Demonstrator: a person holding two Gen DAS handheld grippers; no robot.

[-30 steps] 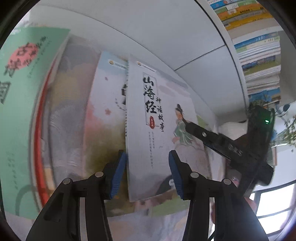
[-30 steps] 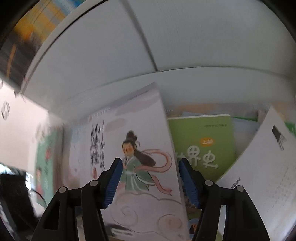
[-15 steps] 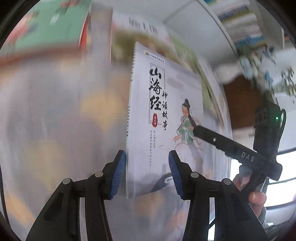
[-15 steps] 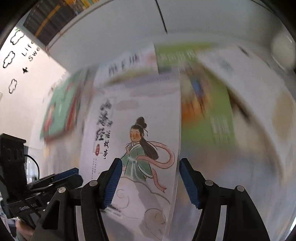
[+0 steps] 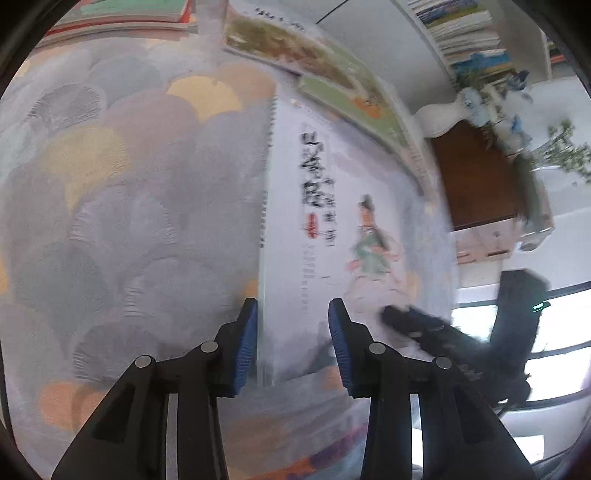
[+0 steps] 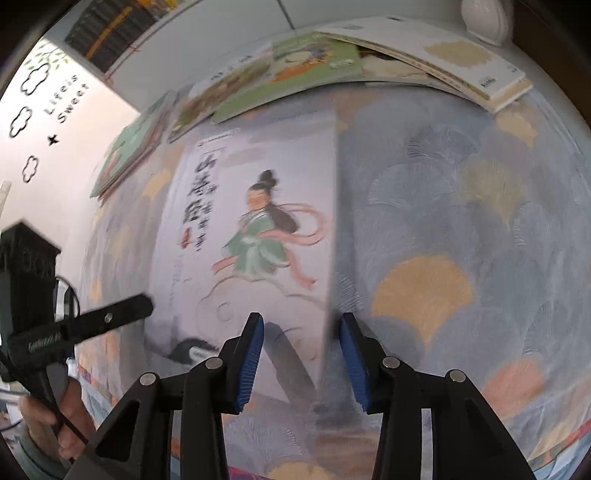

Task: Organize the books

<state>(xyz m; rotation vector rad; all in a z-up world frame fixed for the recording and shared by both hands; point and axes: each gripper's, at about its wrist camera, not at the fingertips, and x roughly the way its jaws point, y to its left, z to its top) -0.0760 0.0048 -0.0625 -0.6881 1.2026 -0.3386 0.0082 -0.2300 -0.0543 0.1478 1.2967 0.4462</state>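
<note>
A white book showing a figure in a green robe (image 5: 332,221) (image 6: 258,221) lies face up over the fan-patterned cloth (image 5: 129,221), set apart from the other books. My left gripper (image 5: 291,332) straddles its near spine edge, jaws closing: one pad is outside the edge, the other over the cover. My right gripper (image 6: 301,343) straddles the near right edge the same way, jaws also closing. Neither pair of pads visibly clamps the book. Each gripper shows in the other's view: the right gripper (image 5: 424,325), the left gripper (image 6: 110,321).
Several loose books (image 6: 314,62) lie fanned along the cloth's far edge, with a green stack (image 5: 140,11) at the far left. Beyond stand a white shelf of stacked books (image 5: 461,26), a white vase (image 6: 484,18), a brown cabinet (image 5: 476,173) and a window. A hand (image 6: 55,424) holds the left gripper.
Both grippers and the white book between them came off the pile of books and out over the patterned cloth. Both pairs of jaws stand narrower than before.
</note>
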